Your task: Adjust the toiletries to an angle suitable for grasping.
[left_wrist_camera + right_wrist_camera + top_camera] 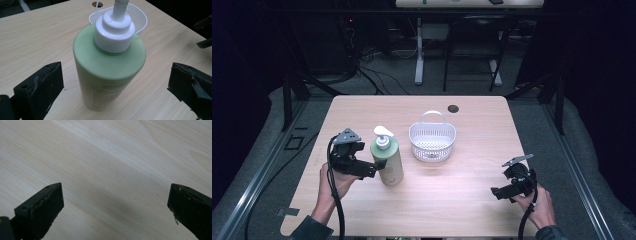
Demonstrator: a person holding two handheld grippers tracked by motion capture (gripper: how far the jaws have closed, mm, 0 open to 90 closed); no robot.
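Note:
A green pump bottle with a white pump head stands upright on the wooden table, left of centre. My left gripper is open right beside it. In the left gripper view the bottle stands between the two spread jaws, which do not touch it. A white plastic basket with a handle sits just right of the bottle and shows behind it as the basket. My right gripper is open at the table's front right, over bare wood.
A dark round hole lies in the tabletop near the far edge. Beyond the table stand desk legs and cables on a grey floor. Black frame posts flank the table on both sides.

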